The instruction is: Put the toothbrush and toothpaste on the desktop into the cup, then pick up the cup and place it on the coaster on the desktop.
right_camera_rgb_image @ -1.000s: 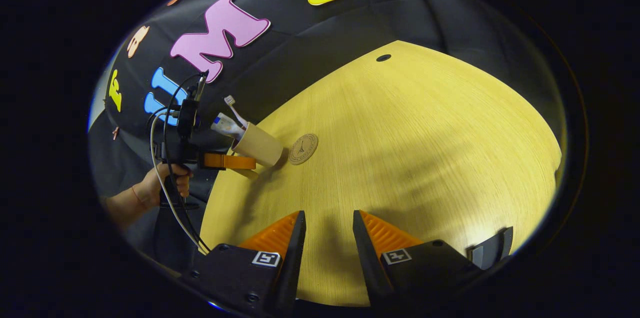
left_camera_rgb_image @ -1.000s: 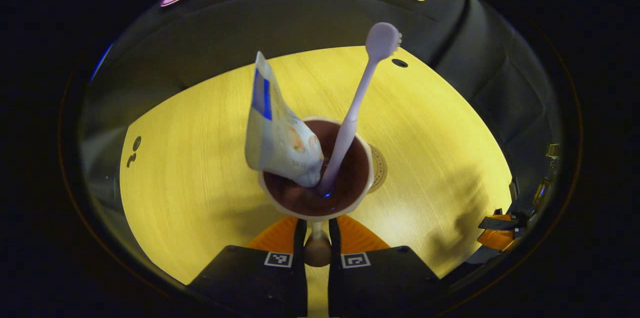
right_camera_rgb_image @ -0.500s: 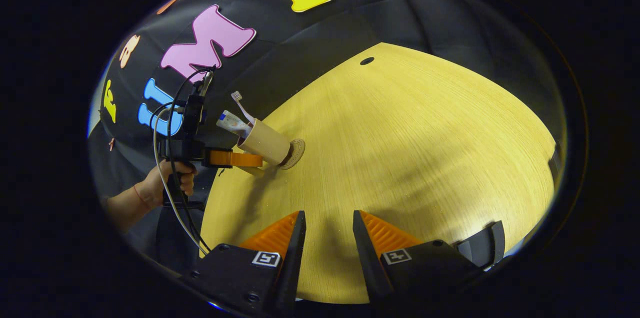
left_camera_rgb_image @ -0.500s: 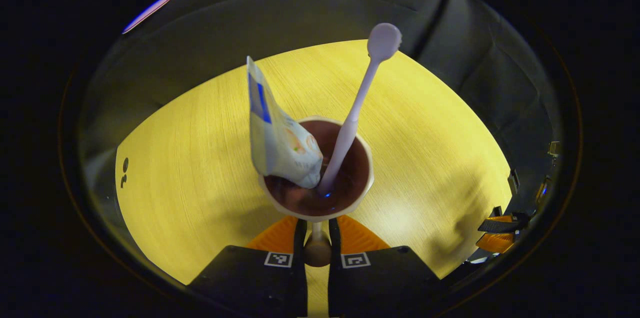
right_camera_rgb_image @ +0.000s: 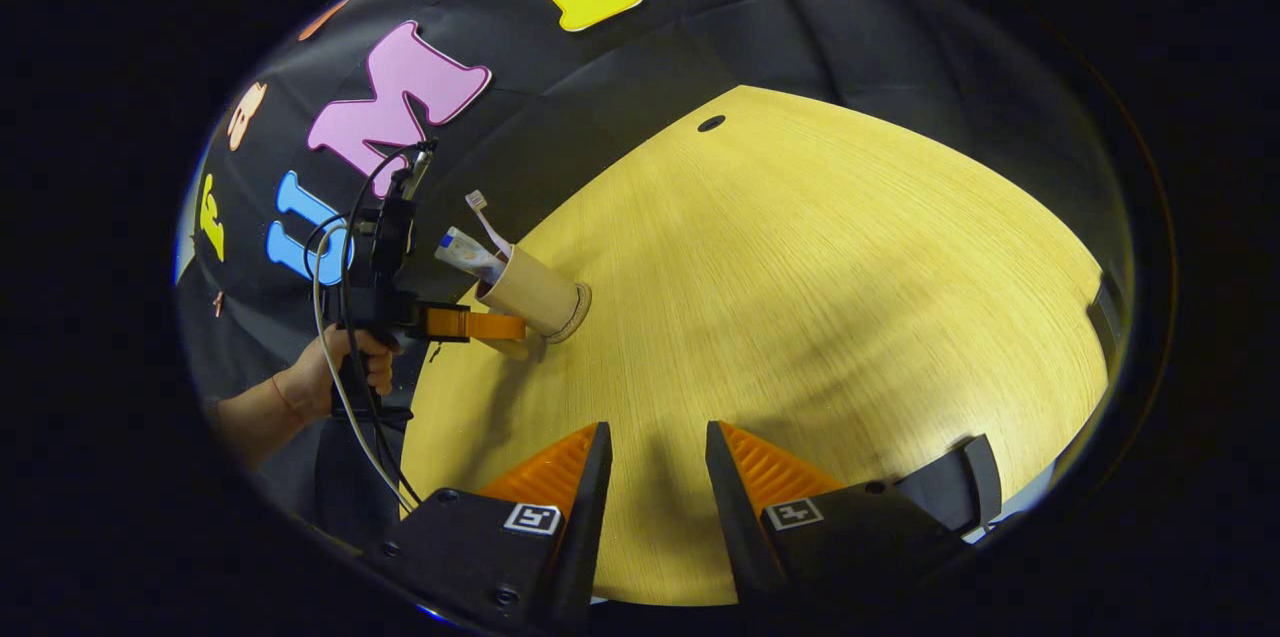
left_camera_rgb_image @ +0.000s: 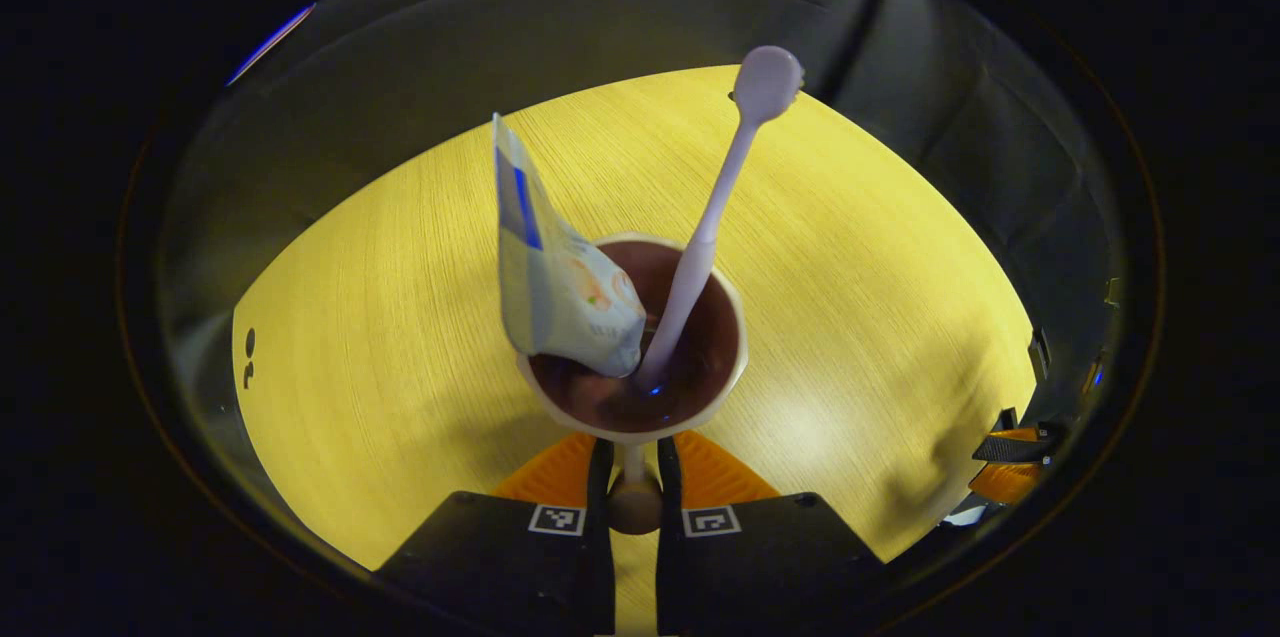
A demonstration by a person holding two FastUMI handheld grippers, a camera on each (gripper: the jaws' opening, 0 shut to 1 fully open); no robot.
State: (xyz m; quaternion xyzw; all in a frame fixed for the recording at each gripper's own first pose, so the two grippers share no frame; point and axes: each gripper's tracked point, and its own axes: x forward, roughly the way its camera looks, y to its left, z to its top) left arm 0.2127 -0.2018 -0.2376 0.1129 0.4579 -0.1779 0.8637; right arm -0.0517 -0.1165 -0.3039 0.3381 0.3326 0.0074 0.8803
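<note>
A beige cup (left_camera_rgb_image: 633, 337) with a dark inside holds a white-and-blue toothpaste tube (left_camera_rgb_image: 560, 287) and a pale toothbrush (left_camera_rgb_image: 720, 187) that leans right, head up. My left gripper (left_camera_rgb_image: 633, 462) is shut on the cup's handle at the near rim. In the right gripper view the cup (right_camera_rgb_image: 530, 289) stands over the round coaster (right_camera_rgb_image: 581, 305), whose edge peeks out beneath its base, and the left gripper (right_camera_rgb_image: 480, 324) is held by a hand. My right gripper (right_camera_rgb_image: 655, 447) hovers open over bare desktop, well away from the cup.
The yellow wooden desktop (right_camera_rgb_image: 820, 297) has a small dark hole (right_camera_rgb_image: 711, 123) near its far edge. Black cloth walls stand behind it. The right gripper (left_camera_rgb_image: 1010, 462) shows at the desktop's right edge in the left gripper view.
The left gripper has carried the cup sideways onto the coaster, which showed beside the cup a second ago and now lies under it. The right gripper has barely moved.
</note>
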